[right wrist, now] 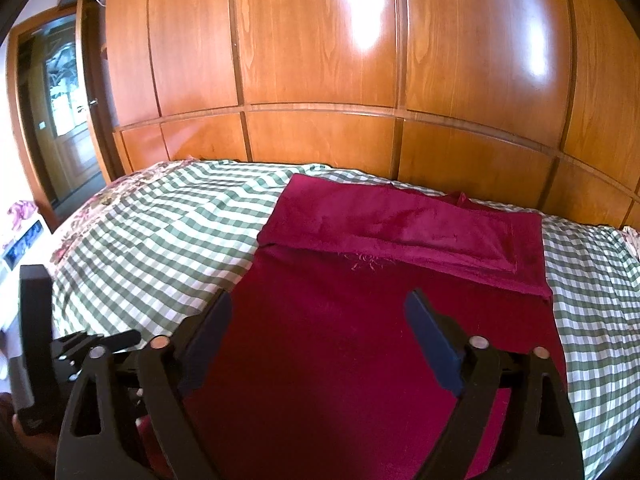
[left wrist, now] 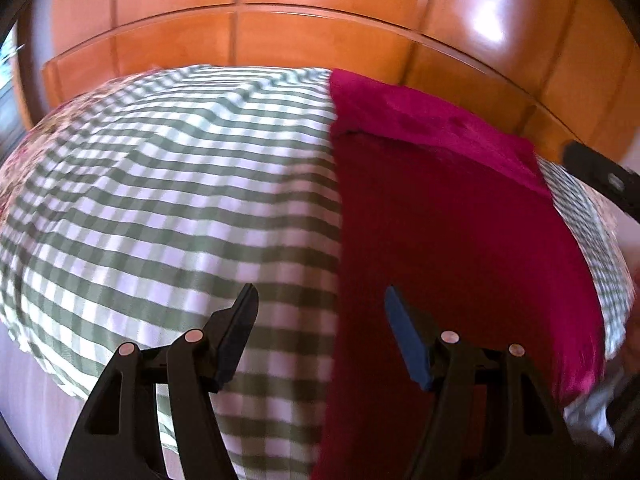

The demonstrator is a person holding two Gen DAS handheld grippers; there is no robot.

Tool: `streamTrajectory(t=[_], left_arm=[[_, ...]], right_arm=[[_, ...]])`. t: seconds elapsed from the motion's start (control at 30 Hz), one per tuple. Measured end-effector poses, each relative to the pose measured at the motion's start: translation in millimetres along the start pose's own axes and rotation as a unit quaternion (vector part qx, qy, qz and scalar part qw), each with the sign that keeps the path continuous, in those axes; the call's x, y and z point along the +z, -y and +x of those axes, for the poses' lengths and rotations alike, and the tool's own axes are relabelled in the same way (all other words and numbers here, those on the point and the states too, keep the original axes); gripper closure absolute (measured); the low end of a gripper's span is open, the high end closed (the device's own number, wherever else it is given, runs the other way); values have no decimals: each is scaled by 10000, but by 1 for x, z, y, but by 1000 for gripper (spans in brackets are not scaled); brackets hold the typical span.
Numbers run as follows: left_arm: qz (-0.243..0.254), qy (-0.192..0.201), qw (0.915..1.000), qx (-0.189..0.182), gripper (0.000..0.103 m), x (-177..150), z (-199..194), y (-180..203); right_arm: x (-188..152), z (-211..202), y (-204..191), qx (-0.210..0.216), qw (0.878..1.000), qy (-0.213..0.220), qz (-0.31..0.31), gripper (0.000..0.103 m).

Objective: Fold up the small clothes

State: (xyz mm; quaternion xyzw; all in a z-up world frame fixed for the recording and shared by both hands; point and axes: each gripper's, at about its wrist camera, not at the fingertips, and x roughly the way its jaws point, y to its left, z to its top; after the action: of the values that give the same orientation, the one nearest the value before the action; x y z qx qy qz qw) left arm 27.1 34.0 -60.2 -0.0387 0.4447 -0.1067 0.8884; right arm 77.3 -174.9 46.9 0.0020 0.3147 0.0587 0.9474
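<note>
Both our tongs, left tongs (left wrist: 320, 300) and right tongs (right wrist: 320, 308), gape empty; the red cloth (right wrist: 360, 340) looks soft and limp, so we pinch its near corners.

Bright light is glaring off the glossy wardrobe doors (right wrist: 360, 60); fisheye bending is curving the edges, and motion blur is smearing the left wrist view.

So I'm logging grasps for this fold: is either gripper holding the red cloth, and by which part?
Neither. The left gripper and right gripper both stand open above the red cloth, with nothing pinched between their pads.
</note>
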Motion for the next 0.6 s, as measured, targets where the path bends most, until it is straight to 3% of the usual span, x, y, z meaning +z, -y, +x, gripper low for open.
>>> streamTrajectory(t=[0.17, 0.3, 0.4, 0.5, 0.53, 0.6], left_arm=[[281, -344, 9979, -462, 44, -15, 0, 3], [393, -493, 9951, -764, 47, -24, 0, 5], [535, -622, 9920, -958, 51, -33, 0, 9], [532, -704, 9910, -1011, 52, -41, 2, 10], [512, -698, 9909, -1033, 54, -43, 2, 10], [484, -727, 9904, -1074, 65, -43, 2, 9]], right_arm=[[-19, 7, 22, -193, 9993, -327, 58, 14], [-48, 1, 76, -655, 9944, -723, 400, 14], [-81, -17, 140, -1129, 9820, -1104, 1034, 14], [-111, -38, 180, -1508, 9686, -1332, 1457, 14], [-123, -46, 194, -1526, 9631, -1446, 1680, 16], [-140, -54, 207, -1364, 9566, -1630, 1994, 35]])
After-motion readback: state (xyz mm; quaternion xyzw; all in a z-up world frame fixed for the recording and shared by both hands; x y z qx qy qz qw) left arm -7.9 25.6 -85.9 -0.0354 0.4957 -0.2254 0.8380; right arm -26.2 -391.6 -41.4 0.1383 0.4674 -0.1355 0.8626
